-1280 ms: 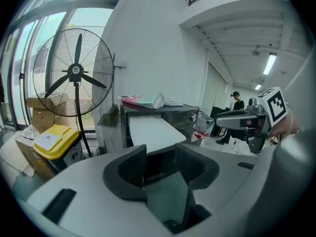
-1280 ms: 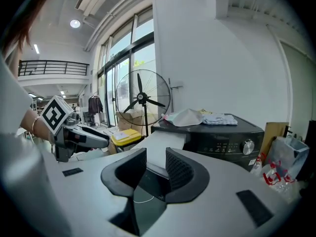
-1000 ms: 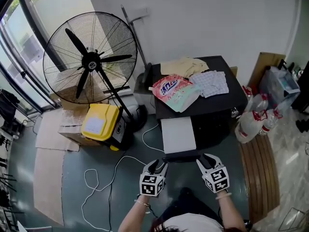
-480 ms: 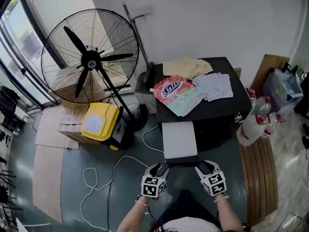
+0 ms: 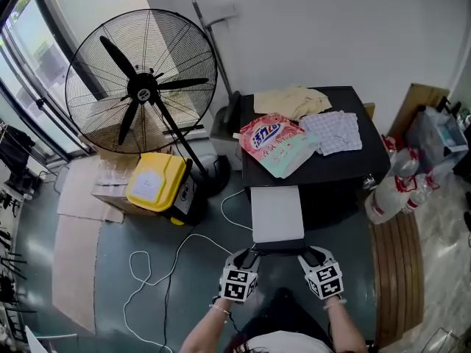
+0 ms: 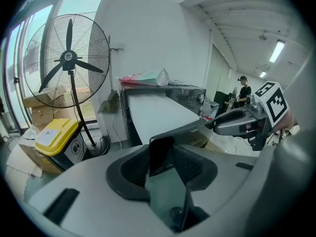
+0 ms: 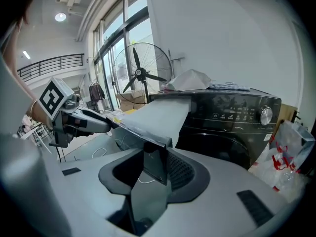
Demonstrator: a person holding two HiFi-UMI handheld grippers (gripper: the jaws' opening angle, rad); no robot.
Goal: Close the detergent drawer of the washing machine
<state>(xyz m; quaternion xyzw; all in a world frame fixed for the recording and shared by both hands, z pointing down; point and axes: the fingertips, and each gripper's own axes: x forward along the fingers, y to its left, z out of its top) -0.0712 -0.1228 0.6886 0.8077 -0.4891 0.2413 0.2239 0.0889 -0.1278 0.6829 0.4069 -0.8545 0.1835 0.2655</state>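
Nearest, L claw (image 5: pixel 248 257) & R claw (image 5: pixel 310 254) are both spread, jaws just been narrowing, tips at the two front-lip corners of the detergent drawer (image 5: pixel 277 213), nothing clearly betw. the pads; drawer juts far out from the washing machine (image 5: pixel 342 169) front

The left hand-held gripper (image 5: pixel 247 256) and right hand-held gripper (image 5: pixel 312 254) are sinking lower than a second ago, in front of the detergent drawer (image 5: pixel 277 212). Both sets of jaws are closing slightly but remain apart, with the drawer's front edge at their tips.
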